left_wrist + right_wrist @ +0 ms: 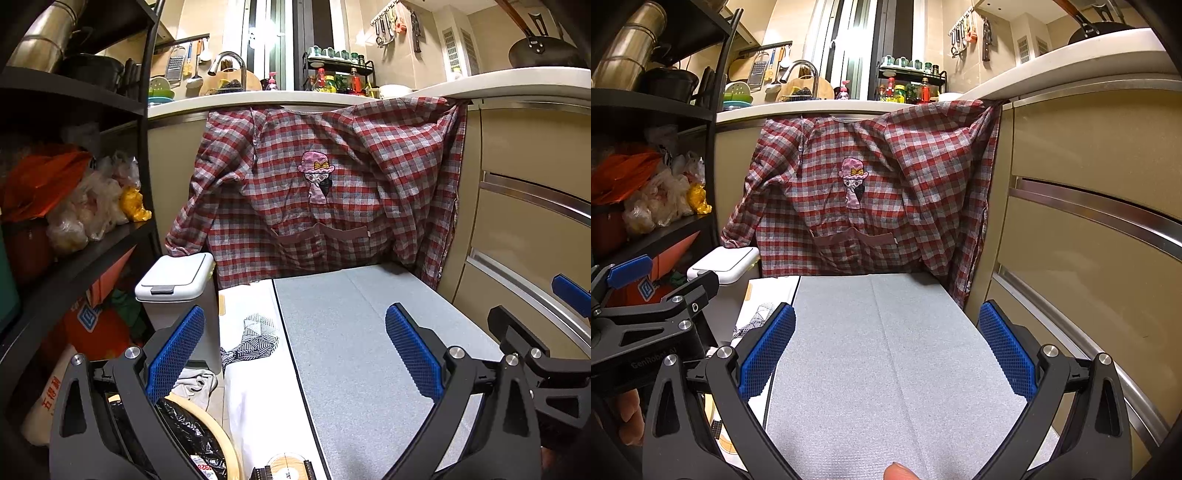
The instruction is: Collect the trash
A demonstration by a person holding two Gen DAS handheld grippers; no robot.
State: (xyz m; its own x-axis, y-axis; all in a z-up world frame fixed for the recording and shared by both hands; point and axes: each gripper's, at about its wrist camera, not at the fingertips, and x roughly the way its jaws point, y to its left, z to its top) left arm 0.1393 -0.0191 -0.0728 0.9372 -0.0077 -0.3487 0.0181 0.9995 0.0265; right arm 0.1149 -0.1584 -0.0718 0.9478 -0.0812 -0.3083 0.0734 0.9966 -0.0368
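Observation:
My left gripper [295, 350] is open and empty above a grey textured mat [362, 332]. Below its left finger sits a round wooden-rimmed bin lined with a black bag [192, 435]. A small white lidded trash can [177, 288] stands on the floor to the left. My right gripper [886, 350] is open and empty over the same grey mat [886, 350]. The white trash can [724, 267] shows at its left, behind the left gripper's body [646, 321]. No loose trash item is visible on the mat.
A red plaid shirt [325, 184] hangs from the counter edge ahead. A black shelf [55, 221] with bags is at left. Beige drawers [1089, 221] run along the right. A white printed cloth [255, 350] lies beside the mat.

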